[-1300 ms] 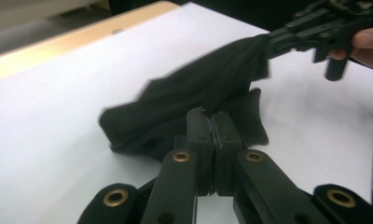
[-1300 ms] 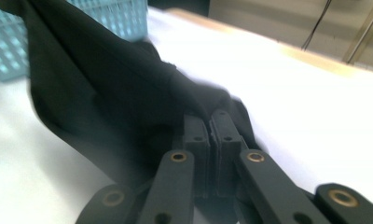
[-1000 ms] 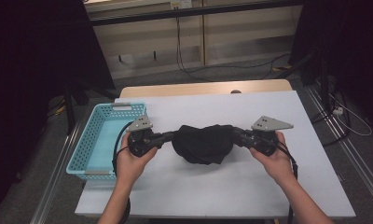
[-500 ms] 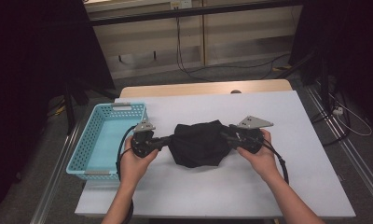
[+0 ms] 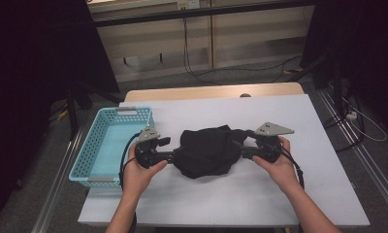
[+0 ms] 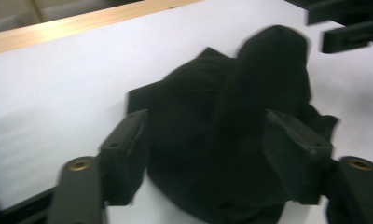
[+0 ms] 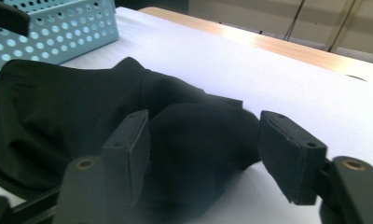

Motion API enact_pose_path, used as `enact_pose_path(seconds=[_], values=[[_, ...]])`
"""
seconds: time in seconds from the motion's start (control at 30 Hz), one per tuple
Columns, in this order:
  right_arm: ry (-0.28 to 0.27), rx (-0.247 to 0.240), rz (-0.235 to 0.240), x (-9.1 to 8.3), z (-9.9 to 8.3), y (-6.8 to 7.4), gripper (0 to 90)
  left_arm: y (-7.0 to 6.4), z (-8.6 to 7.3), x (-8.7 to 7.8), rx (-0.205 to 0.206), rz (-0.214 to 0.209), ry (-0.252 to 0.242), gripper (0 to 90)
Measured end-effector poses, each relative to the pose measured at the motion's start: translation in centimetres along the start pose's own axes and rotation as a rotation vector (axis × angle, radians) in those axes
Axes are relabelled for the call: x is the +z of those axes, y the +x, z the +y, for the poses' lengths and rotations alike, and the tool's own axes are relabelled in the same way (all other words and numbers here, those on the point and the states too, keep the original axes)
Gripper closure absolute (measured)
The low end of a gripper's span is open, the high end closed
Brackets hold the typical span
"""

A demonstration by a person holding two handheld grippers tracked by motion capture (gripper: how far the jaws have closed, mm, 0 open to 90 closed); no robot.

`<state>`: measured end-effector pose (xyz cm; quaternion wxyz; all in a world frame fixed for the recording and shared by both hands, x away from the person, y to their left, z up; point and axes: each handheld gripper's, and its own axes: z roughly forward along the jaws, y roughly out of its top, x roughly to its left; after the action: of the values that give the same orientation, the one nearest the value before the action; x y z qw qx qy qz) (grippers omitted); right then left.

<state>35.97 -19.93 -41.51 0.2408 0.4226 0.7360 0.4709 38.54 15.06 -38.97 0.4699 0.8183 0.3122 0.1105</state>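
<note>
Black crumpled cloth point(image 5: 206, 151) on white worktop point(image 5: 323, 194); left hand-held gripper point(image 5: 170, 156) and right hand-held gripper point(image 5: 236, 148) straddle it, jaws apart: close squarely on opposite edges.

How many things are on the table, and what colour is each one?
Black cloth: 1
Light blue basket: 1
Black grippers, left gripper and right gripper: 2
Total: 4
</note>
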Motion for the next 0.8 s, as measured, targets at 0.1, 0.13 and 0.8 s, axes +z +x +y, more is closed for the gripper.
enact_pose_path(seconds=[0.1, 0.13, 0.8], values=[[-0.005, 0.011, -0.009, 0.0, -0.1, -0.1, 26.6, -1.4, 0.2, 0.9, 0.025, -0.061, 0.014, 26.4], [-0.003, 0.018, -0.008, 0.0, -0.1, -0.1, 25.4, -1.9, 0.3, 1.2, 0.036, -0.076, 0.019, 26.2], [0.033, -0.03, 0.04, 0.4, -0.6, 1.0, 23.3, -4.3, -1.6, 5.6, 0.099, -0.157, 0.218, 88.4]])
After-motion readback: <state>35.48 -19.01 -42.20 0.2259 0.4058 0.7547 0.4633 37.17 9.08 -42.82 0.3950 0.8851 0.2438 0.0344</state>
